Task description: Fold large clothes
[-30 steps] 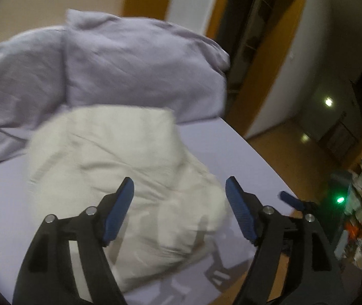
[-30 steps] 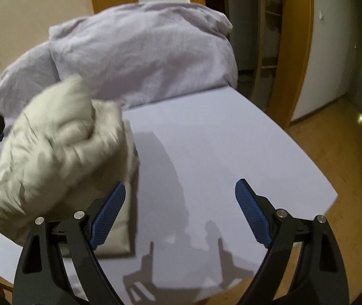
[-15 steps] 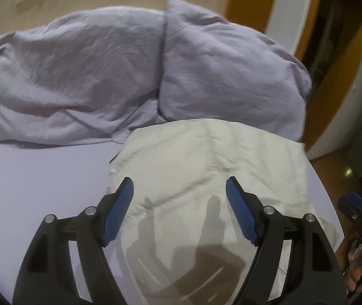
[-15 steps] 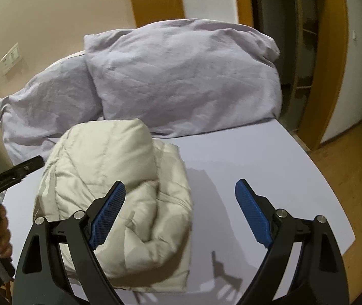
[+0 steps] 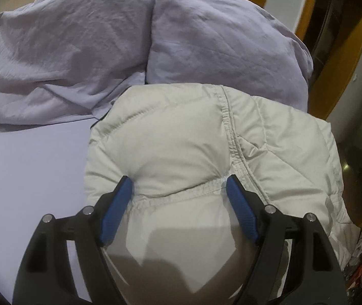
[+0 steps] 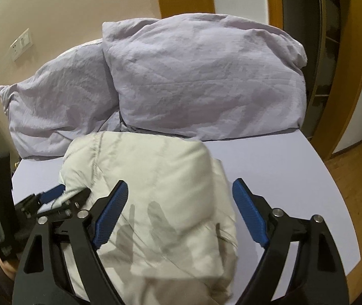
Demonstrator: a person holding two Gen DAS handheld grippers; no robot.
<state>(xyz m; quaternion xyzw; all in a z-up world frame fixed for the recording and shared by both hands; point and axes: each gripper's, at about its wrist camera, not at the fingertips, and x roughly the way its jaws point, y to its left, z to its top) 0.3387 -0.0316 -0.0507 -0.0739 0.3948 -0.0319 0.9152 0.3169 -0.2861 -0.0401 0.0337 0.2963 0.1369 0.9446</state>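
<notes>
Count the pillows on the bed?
2. Left pillow lies against the wall; right pillow overlaps it nearer the door. The jacket may hide more.

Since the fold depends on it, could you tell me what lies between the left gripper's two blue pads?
In the left wrist view, a puffed section of the cream padded jacket fills the gap of the left gripper, a stitched seam running across it.

Left hand-held gripper (image 5: 179, 188) jaws wide, angled down; right hand-held gripper (image 6: 179, 193) jaws wide, just closing.

Warm indoor light is falling from behind each tool, casting hard shadows onto the padded jacket (image 5: 181, 147) below. Fisheye bending is curving the edges, and slight blur is softening the right view.
</notes>
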